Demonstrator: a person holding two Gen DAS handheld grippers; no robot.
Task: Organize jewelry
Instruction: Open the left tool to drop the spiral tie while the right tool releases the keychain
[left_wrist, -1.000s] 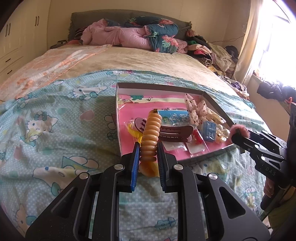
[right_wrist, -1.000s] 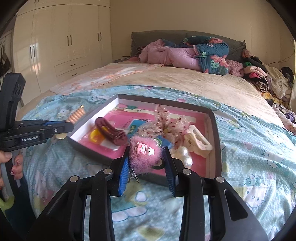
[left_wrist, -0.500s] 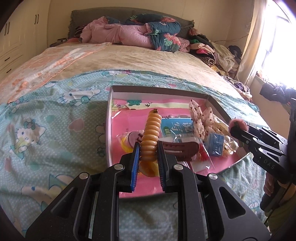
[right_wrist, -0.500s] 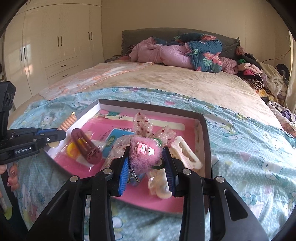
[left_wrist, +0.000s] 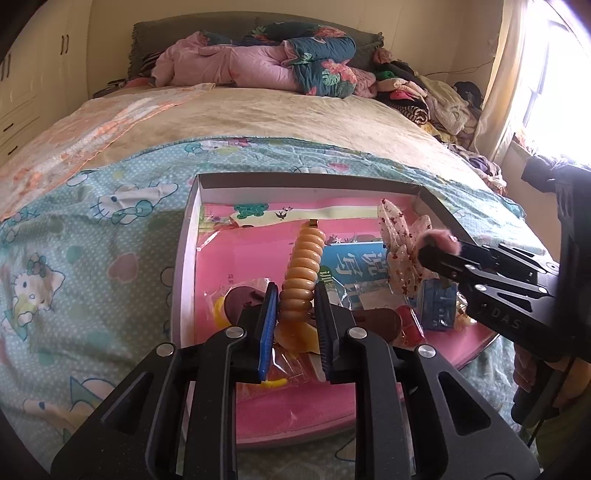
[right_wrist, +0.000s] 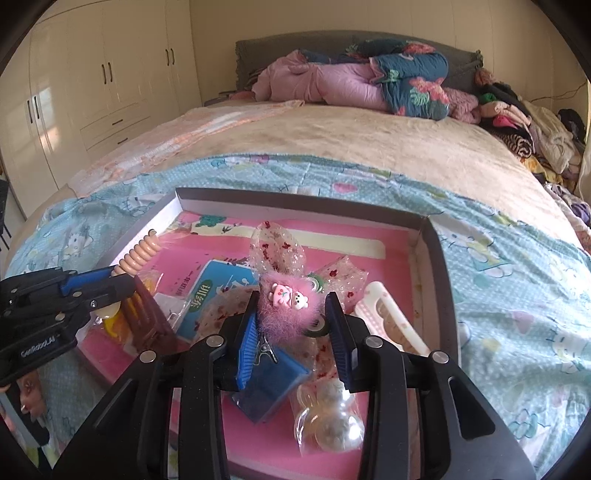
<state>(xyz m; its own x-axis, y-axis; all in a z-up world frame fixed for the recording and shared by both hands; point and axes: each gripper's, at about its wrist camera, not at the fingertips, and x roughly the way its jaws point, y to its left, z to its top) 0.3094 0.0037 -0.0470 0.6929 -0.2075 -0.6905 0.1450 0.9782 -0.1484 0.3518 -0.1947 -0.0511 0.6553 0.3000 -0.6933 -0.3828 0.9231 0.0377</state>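
Note:
A shallow box with a pink floor (left_wrist: 258, 247) (right_wrist: 399, 243) lies on the bed and holds several hair accessories. My left gripper (left_wrist: 295, 295) is shut on an orange ribbed hair clip (left_wrist: 303, 266), held over the box's left half; the clip also shows in the right wrist view (right_wrist: 142, 253). My right gripper (right_wrist: 291, 314) is shut on a fluffy pink hair clip (right_wrist: 286, 306) with small cartoon charms, held over the middle of the box. In the left wrist view its pink tuft (left_wrist: 443, 242) shows at the right gripper's tip.
In the box lie a dark red claw clip (right_wrist: 147, 317), a white claw clip (right_wrist: 388, 314), a dotted sheer bow (right_wrist: 277, 247), a blue packet (right_wrist: 218, 295), a blue pouch (right_wrist: 273, 384) and bagged beads (right_wrist: 328, 424). A Hello Kitty sheet (left_wrist: 74, 240) surrounds it. Bedding and clothes are piled at the headboard.
Both grippers have moved forward from the box's near edge to over its inside, each still holding its clip. The box now looks nearer and larger in both views.

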